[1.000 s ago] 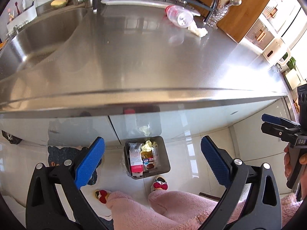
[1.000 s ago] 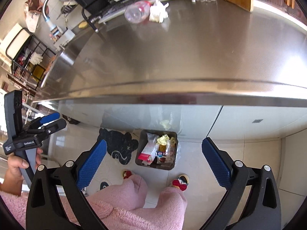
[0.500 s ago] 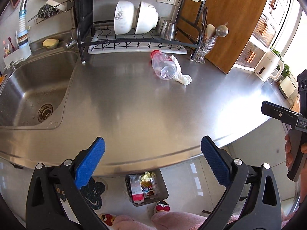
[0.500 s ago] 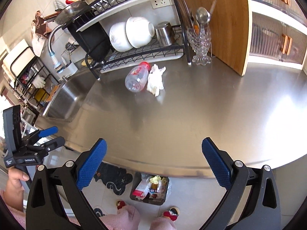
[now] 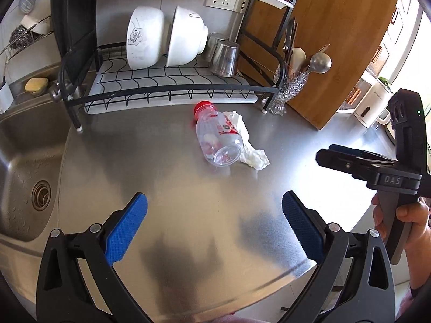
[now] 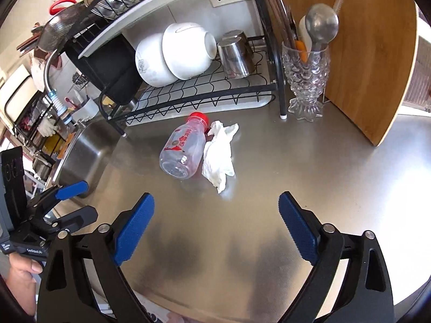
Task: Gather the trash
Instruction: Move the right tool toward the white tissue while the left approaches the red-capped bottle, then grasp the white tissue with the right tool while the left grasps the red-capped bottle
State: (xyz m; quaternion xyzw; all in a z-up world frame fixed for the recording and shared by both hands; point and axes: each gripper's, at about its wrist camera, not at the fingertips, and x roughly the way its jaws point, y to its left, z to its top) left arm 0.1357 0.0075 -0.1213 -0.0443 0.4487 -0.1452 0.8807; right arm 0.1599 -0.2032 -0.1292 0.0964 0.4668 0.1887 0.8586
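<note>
A clear plastic bottle [image 5: 219,140] with a red cap lies on its side on the steel counter [image 5: 161,188], its base toward me. A crumpled white tissue [image 5: 253,153] lies against its right side. Both show in the right wrist view too, the bottle [image 6: 183,148] and the tissue [image 6: 218,158]. My left gripper [image 5: 214,228] is open and empty, over the counter short of the bottle. My right gripper [image 6: 215,231] is open and empty, short of the tissue. Each gripper shows at the edge of the other's view.
A black dish rack [image 5: 172,91] with white bowls [image 5: 167,40] and steel cups stands behind the trash. A glass utensil holder [image 6: 307,80] and a wooden board [image 6: 371,53] stand at the right. The sink [image 5: 24,167] lies to the left.
Both grippers have risen from below the counter's edge, where a floor bin showed, and moved in over the counter toward the bottle and tissue. Both stay open.
</note>
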